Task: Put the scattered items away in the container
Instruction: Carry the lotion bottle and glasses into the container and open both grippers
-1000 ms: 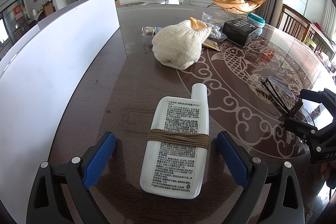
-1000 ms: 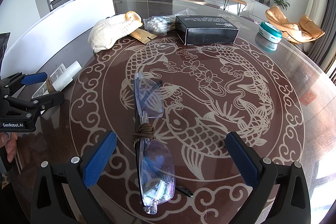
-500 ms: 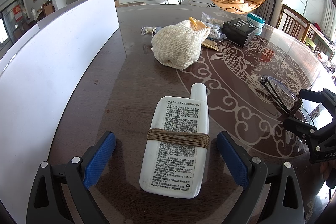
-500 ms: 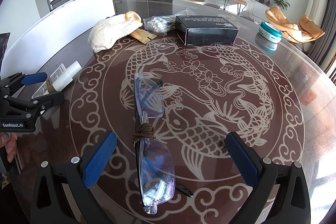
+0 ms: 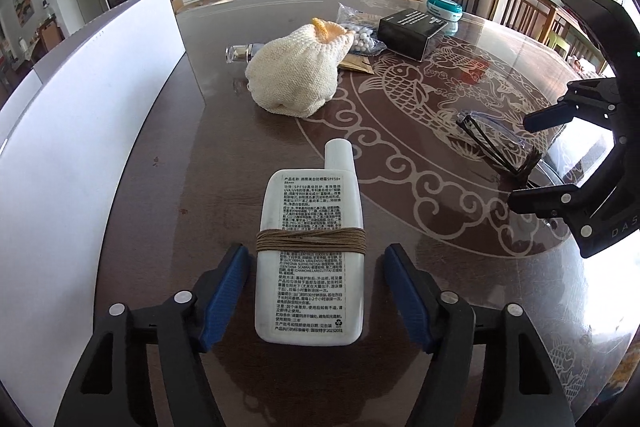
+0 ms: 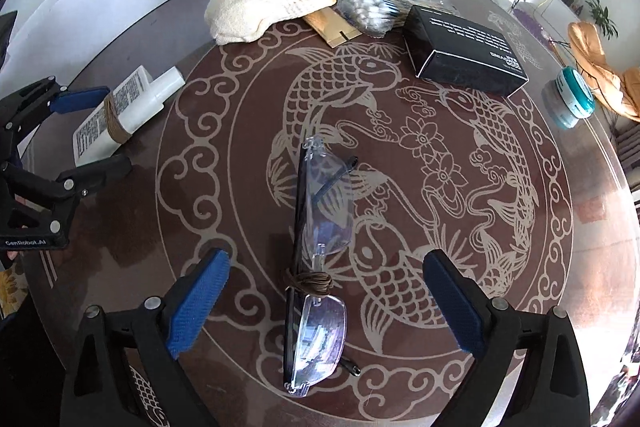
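A white sunscreen bottle (image 5: 312, 251) wrapped with brown cord lies flat on the dark table, cap pointing away. My left gripper (image 5: 315, 251) straddles it; its jaws are closing, and a thin gap shows between each blue pad and the bottle's sides. Clear rimless glasses (image 6: 320, 219) with a brown cord around the bridge lie on the fish pattern between the jaws of my right gripper (image 6: 326, 255). Those jaws are closing too and stand well clear of the frame. The white container (image 5: 80, 147) runs along the table's left side.
At the far side lie a cream knit cloth (image 5: 298, 75), a bag of cotton balls (image 5: 360, 35), a brown packet (image 5: 356, 65), a black box (image 5: 412, 31), a teal jar (image 5: 444, 7) and a small glass bottle (image 5: 240, 53). Chairs stand beyond the table's right edge.
Both pairs of jaws have narrowed, the left ones nearly onto the bottle. The right gripper has shifted and tipped further down over the glasses. The bottle and glasses have not moved.
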The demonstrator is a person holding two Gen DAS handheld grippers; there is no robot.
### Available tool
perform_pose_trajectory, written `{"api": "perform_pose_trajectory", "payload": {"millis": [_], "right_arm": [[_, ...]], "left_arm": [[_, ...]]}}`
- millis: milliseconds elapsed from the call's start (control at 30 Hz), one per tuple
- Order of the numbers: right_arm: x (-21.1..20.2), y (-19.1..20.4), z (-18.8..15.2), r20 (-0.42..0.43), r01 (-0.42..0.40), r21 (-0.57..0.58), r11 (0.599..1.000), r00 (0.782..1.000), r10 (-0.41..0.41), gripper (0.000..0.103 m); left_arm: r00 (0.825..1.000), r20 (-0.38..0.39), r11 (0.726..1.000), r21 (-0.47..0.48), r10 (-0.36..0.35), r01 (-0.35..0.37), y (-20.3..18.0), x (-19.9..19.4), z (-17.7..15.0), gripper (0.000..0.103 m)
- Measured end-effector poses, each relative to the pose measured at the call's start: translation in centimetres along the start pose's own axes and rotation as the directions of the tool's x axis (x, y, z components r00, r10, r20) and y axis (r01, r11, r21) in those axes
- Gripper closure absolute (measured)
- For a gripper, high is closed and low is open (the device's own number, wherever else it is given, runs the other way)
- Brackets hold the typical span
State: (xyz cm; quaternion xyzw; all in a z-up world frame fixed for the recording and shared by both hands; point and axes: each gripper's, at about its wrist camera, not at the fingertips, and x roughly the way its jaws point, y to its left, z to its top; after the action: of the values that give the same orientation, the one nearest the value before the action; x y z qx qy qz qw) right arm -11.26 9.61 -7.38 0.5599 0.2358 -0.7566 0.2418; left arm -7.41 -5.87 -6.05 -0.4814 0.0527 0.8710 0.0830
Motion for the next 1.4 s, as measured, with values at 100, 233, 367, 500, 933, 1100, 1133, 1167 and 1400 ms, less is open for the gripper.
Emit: {"api": "perform_pose_trajectory", "payload": {"millis": [100, 233, 367, 500, 933, 1100, 1133, 1167, 1400], "right_arm": [[-0.6, 0.5, 0.2, -0.009, -0.032, 0.014, 0.999, 0.999, 0.032, 0.088], [-2.8, 0.6, 0.4, 0.055, -0.037, 0.033, 0.999, 0.998, 0.035, 0.088], [-5.0, 0.5, 0.7, 0.096, -0.038, 0.043, 0.998, 0.995, 0.034, 0.088], [-6.4, 0.5, 1.5, 0.100, -0.031, 0.051, 0.998, 0.995, 0.026, 0.088], [-10.7, 4.1, 7.7, 0.158, -0.020, -0.003, 1.000, 0.987, 0.020, 0.088], [-12.2, 6.2, 11.1, 0.200, -0.026, -0.029, 0.999, 0.979, 0.031, 0.088], [-12.5, 6.7, 11.7, 0.206, -0.027, -0.035, 0.999, 0.978, 0.033, 0.088], [-12.7, 7.1, 12.4, 0.211, -0.027, -0.040, 0.999, 0.977, 0.035, 0.088], [-15.5, 11.9, 18.1, 0.271, -0.054, -0.101, 0.993, 0.959, 0.080, 0.088]], "left_arm": [[1.000, 0.002, 1.000, 0.006, -0.020, 0.020, -0.2, -0.5, 0.0, 0.051], [0.997, 0.069, 0.999, -0.028, -0.038, 0.040, -0.1, -3.2, -0.1, 0.051], [0.992, 0.120, 0.997, -0.064, -0.042, 0.050, 0.0, -5.8, -0.5, 0.051], [0.986, 0.160, 0.991, -0.113, -0.051, 0.069, 1.0, -7.8, -0.5, 0.051], [0.958, 0.288, 0.968, -0.244, 0.010, 0.063, 8.4, -16.0, 0.8, 0.051], [0.953, 0.299, 0.950, -0.309, 0.051, 0.046, 12.4, -17.6, -0.1, 0.051], [0.953, 0.299, 0.946, -0.321, 0.058, 0.043, 13.2, -17.7, -0.3, 0.051], [0.952, 0.298, 0.942, -0.333, 0.063, 0.042, 14.0, -17.9, -0.5, 0.051], [0.952, 0.271, 0.914, -0.406, 0.144, -0.023, 20.3, -18.9, -1.7, 0.051]]}}
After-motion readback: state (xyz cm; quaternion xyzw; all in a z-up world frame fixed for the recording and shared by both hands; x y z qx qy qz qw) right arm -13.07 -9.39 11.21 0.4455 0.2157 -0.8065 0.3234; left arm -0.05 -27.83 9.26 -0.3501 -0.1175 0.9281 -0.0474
